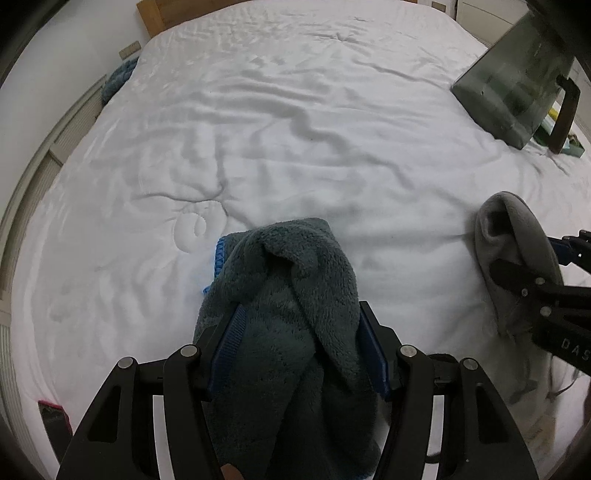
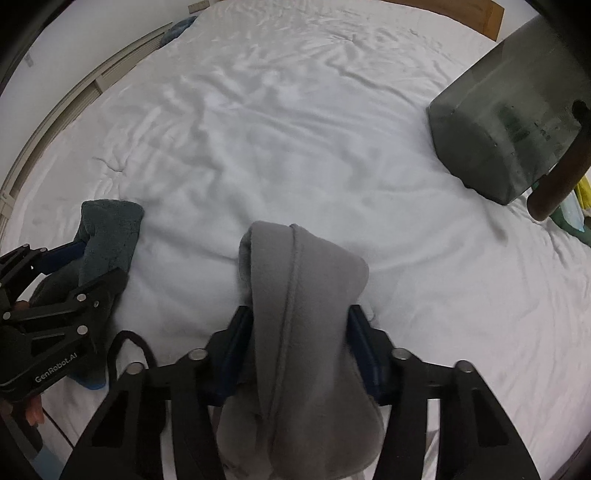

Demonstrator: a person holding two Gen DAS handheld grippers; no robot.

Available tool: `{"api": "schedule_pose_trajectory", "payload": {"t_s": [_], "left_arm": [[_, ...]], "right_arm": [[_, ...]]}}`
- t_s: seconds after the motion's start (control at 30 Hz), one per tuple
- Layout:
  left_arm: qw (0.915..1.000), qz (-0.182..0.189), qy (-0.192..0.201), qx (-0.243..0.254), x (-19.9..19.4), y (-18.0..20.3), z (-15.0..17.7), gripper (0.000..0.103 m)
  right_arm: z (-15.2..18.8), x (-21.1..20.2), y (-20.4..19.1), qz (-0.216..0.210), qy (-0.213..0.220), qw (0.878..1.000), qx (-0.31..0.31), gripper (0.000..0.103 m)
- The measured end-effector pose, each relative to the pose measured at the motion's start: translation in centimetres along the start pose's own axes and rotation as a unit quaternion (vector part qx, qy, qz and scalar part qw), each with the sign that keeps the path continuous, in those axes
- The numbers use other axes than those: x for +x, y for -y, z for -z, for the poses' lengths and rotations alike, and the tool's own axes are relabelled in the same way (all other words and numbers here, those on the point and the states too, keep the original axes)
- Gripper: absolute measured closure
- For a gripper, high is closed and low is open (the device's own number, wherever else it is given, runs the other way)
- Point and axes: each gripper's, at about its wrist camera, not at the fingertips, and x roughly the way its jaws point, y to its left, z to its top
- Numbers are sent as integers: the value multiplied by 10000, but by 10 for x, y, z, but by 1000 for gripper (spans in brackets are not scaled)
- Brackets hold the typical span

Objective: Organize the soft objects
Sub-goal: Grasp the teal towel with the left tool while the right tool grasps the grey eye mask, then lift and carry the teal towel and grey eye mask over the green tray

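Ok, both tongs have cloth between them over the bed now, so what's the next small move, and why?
Probably carry both bundles across toward the dark storage bag at the bed's far right. The left tongs clamp the fluffy teal towel, the right tongs clamp the grey fleece, and the bag looks like the only container in view.

"genrobot.ai" in white on left gripper body; partial "das" on right gripper.

- teal towel: thick, fluffy pile cloth;
- grey garment: smooth, matt fleece with a stitched seam;
- bed cover: white, wrinkled cloth;
- headboard: wood;
- storage box: dark, semi-translucent plastic
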Motion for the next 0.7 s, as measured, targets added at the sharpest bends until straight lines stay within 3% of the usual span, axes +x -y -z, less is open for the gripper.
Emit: {"api": "schedule_pose_trajectory", "payload": {"t_s": [0.2,0.37,0.57,0.7], "left_arm": [[9999,-94,54,1,12,1,5,54],[9998,37,9,-203,8,-9,1,78],[9988,210,7,-449,-7,-21,-2,83],[9978,119,129,-640,-22,-27,-3,83]], "right_arm": [[1,2,-4,13,34,9999,-102,74],[3,0,-3,-42,56,9999,-142,79],[4,-11,1,-206,177,9996,-104,85],[7,-24,5,-299,298,9991,-82,86]]}}
